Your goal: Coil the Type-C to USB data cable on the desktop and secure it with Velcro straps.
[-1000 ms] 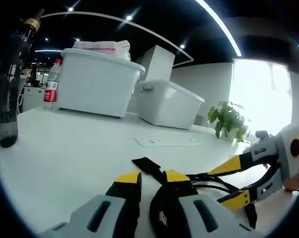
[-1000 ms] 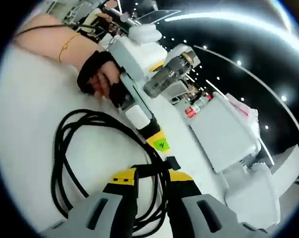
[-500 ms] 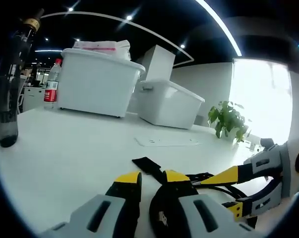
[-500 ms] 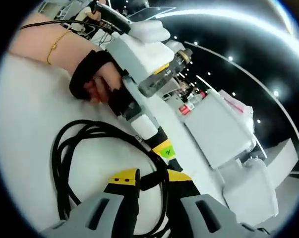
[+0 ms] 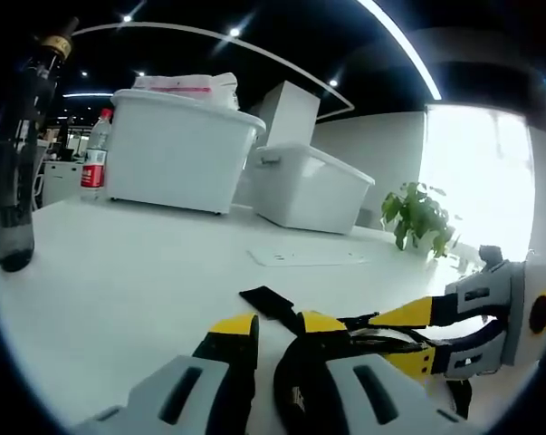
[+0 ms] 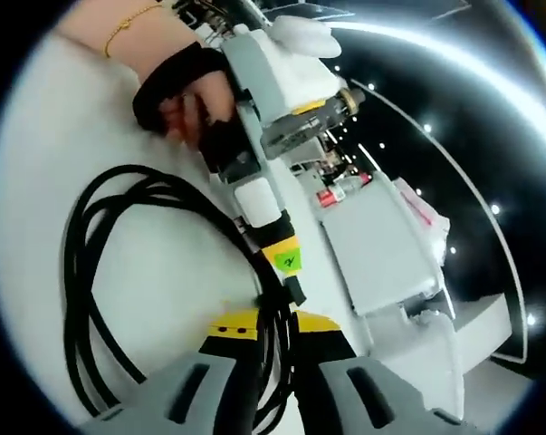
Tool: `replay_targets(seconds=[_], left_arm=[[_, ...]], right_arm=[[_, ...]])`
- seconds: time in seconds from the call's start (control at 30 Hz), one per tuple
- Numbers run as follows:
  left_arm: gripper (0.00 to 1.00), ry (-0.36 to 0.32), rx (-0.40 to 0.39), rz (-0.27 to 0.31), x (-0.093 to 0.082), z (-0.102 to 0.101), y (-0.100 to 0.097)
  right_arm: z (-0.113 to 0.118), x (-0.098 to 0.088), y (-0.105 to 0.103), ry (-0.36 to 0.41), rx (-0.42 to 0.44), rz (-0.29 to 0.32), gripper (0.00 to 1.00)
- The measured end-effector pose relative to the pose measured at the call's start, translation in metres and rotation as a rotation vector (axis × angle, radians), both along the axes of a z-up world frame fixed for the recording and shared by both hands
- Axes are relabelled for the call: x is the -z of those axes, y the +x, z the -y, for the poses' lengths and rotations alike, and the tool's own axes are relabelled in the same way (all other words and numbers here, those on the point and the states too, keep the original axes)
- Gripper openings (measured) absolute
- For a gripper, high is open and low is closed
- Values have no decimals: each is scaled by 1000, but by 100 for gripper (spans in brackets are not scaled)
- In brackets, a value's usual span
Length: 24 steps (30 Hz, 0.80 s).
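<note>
The black data cable [image 6: 91, 272] lies in a loose coil on the white desktop [image 6: 173, 272]. Several of its strands run between the yellow-tipped jaws of my right gripper [image 6: 274, 323], which looks shut on the bundle. My left gripper [image 6: 289, 272] reaches in from above, held by a gloved hand [image 6: 186, 86], its tip pinching a black Velcro strap at the bundle. In the left gripper view, my left gripper [image 5: 274, 324] is closed on the Velcro strap [image 5: 266, 300], whose free end lies flat ahead. The right gripper [image 5: 407, 337] enters from the right, with cable strands [image 5: 381, 333] between its fingers.
Two white storage bins [image 5: 177, 149] [image 5: 304, 190] stand at the back of the desk, with a water bottle [image 5: 93, 154] beside them. A dark bottle [image 5: 14, 181] stands at the left. A flat sheet [image 5: 304, 258] and a potted plant [image 5: 417, 217] lie farther right.
The right gripper has shifted along the coil, so the strands now run straight between its jaws instead of the strap crossing its tips. The left gripper has stayed in place.
</note>
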<state>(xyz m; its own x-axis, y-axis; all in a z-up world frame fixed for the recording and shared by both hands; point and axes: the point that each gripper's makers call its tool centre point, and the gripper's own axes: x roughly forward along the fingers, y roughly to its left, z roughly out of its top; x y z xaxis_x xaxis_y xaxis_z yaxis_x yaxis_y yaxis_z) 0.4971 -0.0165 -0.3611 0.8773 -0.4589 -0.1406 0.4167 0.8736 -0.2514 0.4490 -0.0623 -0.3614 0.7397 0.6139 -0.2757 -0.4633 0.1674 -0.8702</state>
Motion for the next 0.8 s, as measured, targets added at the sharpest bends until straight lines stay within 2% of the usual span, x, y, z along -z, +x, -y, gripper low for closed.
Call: replay_targets(seconds=[0.07, 0.13, 0.23, 0.3, 0.37, 0.4, 0.47, 0.53, 0.57, 0.63, 0.7, 0.8], left_arm=[[19, 0, 0, 0, 0, 0, 0], [19, 1, 0, 1, 0, 0, 0], [18, 46, -12, 26, -3, -1, 2], [17, 141, -25, 115, -14, -3, 11], [11, 105, -105, 206, -32, -12, 29], [3, 77, -128, 203, -33, -15, 38], [3, 91, -108, 185, -28, -12, 52], [3, 149, -80, 188, -24, -6, 60], [3, 174, -60, 207, -24, -1, 62], [3, 197, -15, 192, -18, 8, 61], [3, 303, 46, 166, -4, 17, 60], [3, 320, 78, 133, 5, 23, 60]], right_arm=[[-3, 4, -3, -39, -31, 13, 2], [-4, 4, -4, -47, -40, 15, 2], [-3, 6, -4, -34, -54, -38, 1], [-2, 8, -4, -12, -53, -75, 1], [-2, 8, -4, -7, -59, -93, 1], [-2, 8, -4, -7, -59, -98, 1], [-2, 9, -5, -10, -62, -107, 1], [-1, 8, -6, -4, -65, -127, 1], [-1, 9, -6, -3, -69, -136, 1], [-1, 9, -6, -1, -76, -149, 1], [-2, 9, -7, 24, -80, -187, 1], [-2, 8, -7, 52, -85, -221, 1]])
